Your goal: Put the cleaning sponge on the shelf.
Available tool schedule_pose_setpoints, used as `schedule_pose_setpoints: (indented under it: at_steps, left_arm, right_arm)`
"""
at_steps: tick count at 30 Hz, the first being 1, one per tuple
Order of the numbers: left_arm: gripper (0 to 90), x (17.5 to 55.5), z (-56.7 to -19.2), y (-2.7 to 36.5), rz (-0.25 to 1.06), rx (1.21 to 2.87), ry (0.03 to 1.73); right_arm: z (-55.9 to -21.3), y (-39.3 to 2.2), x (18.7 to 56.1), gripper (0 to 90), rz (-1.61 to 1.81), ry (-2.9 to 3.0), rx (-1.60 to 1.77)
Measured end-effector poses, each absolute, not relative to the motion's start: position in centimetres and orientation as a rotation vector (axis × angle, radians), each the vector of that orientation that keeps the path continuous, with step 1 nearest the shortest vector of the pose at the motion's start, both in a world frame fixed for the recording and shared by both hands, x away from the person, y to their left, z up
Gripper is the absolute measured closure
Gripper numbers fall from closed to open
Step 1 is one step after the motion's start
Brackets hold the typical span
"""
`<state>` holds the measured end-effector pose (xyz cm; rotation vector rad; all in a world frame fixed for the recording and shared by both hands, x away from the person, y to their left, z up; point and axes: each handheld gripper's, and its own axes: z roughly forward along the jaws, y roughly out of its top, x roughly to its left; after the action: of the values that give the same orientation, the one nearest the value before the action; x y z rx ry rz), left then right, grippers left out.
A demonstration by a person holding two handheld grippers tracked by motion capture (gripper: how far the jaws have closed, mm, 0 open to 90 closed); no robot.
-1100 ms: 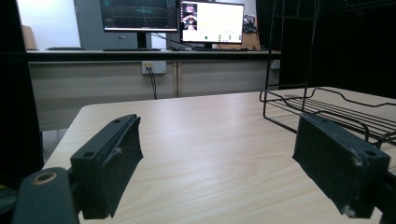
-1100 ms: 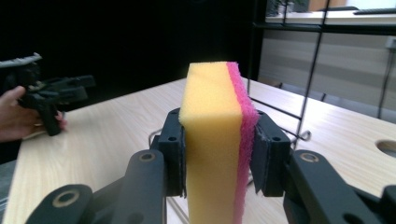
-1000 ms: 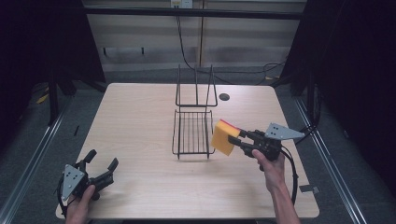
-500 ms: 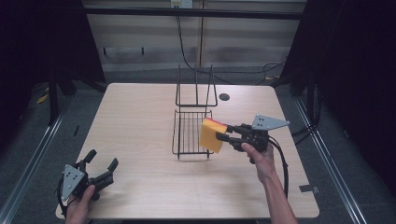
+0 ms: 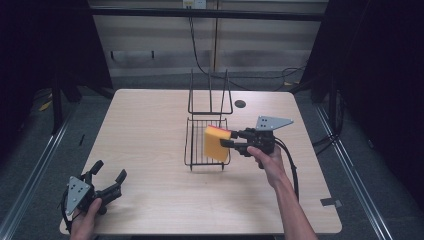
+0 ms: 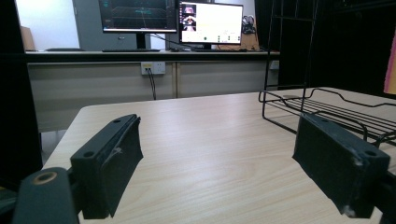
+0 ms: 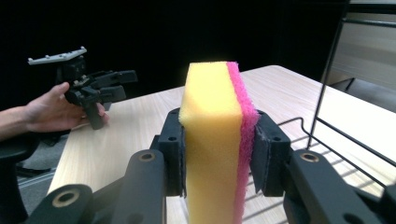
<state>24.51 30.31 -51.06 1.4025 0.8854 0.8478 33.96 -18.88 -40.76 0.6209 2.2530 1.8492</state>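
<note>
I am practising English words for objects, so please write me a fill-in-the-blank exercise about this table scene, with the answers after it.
1. The right gripper is shut on a yellow and pink ____.
2. The sponge is held above a black wire ____ in the middle of the table.
3. The left gripper, near the table's front left corner, has its jaws ____ and holds nothing.
4. Behind the table, in the left gripper view, two ____ stand on a desk.

Answers: sponge; basket; open; monitors

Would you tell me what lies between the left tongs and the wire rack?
Only bare table between left tongs and wire rack, seen from the high view.
</note>
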Motion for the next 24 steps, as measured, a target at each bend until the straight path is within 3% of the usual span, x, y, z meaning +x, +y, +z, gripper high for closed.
schedule_pose_setpoints:
  at_steps: [24]
  left_arm:
    - [14.8,24.5,-51.1,30.3,0.847,1.402,0.883]
  right_arm:
    - [-42.2,-16.4,37.3,61.5,1.874,2.395,0.576]
